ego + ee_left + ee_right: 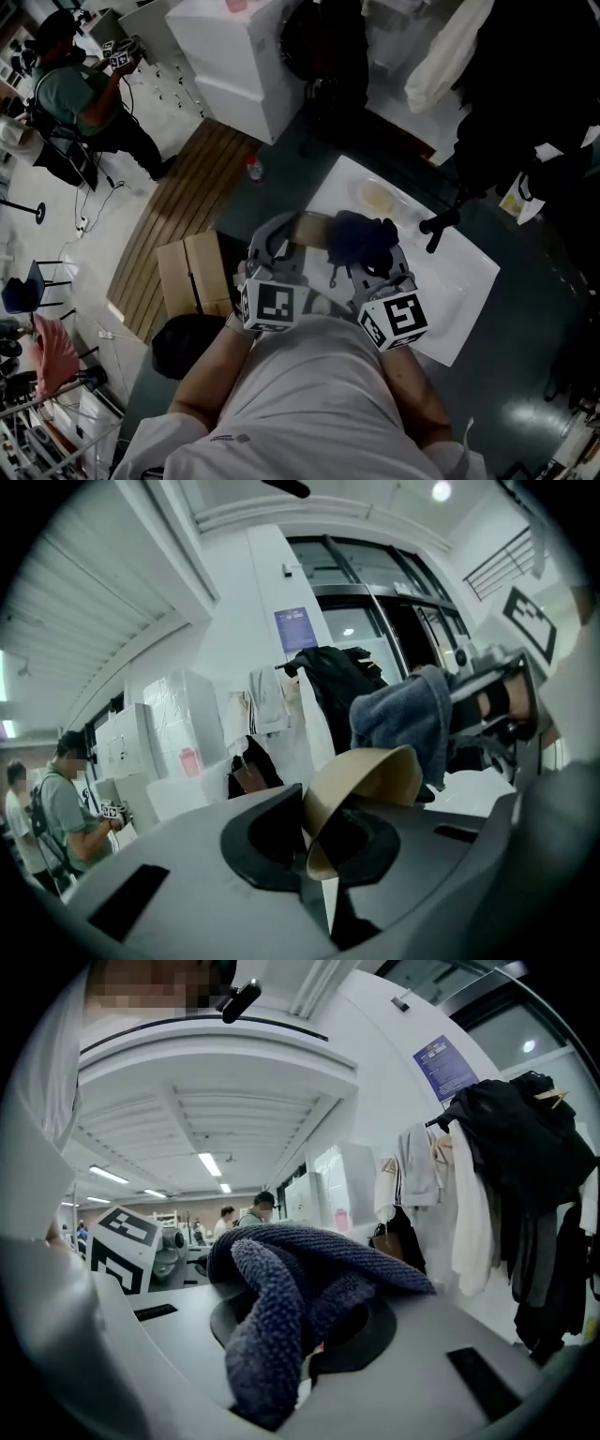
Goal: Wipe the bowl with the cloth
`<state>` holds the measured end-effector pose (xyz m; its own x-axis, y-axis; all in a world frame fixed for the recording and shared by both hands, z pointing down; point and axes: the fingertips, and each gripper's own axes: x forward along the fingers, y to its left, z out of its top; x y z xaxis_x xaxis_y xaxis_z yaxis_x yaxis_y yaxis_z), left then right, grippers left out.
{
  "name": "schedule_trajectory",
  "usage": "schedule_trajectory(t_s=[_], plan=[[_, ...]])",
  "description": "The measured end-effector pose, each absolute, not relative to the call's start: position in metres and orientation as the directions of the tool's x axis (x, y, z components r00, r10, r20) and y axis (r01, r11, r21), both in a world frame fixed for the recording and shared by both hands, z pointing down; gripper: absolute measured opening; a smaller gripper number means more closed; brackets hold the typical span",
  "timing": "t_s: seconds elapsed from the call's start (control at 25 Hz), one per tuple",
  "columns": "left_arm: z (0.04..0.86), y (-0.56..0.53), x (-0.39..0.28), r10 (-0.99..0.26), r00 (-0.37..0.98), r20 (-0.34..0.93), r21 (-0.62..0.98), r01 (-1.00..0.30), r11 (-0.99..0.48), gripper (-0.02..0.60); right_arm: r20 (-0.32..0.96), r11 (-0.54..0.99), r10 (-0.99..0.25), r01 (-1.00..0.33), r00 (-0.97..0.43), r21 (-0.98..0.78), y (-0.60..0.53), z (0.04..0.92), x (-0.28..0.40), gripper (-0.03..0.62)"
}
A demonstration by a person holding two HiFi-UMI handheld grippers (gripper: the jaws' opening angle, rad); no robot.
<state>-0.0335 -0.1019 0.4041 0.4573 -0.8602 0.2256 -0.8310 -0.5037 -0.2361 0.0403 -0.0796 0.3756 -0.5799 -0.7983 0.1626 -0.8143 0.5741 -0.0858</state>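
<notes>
In the head view both grippers are held up in front of the person's chest, above the white table (464, 281). My left gripper (286, 248) is shut on the rim of a tan bowl (314, 230), which is tilted on its side. In the left gripper view the bowl (370, 785) stands edge-on between the jaws of the left gripper (314, 855). My right gripper (370, 262) is shut on a dark blue cloth (361, 234). The cloth (403, 719) hangs right against the bowl's far rim. In the right gripper view the bunched cloth (291, 1297) covers the right gripper (309, 1344).
A shallow tan dish (378, 197) and a black stand (441, 225) sit on the table. A cardboard box (187, 272) and a small bottle (253, 169) are on the floor to the left. A person (80, 94) stands far off; coats (337, 686) hang behind.
</notes>
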Motion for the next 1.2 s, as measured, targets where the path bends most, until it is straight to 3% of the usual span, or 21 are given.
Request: schedule_trajectory(t_s=[0.68,1.2], plan=[[0.393,-0.098,-0.048,-0.836,0.537,0.115,0.143,-0.842,-0.521,0.031,0.217,0.530,-0.809,-0.837,-0.547,-0.136,-0.083,0.408,0.053,0.061],[0.377,-0.095,-0.034,-0.777,0.626,-0.073,0.501,-0.650,-0.571,0.026,0.236,0.581,-0.776,-0.809,-0.584,-0.090,-0.077,0.412,0.029,0.061]])
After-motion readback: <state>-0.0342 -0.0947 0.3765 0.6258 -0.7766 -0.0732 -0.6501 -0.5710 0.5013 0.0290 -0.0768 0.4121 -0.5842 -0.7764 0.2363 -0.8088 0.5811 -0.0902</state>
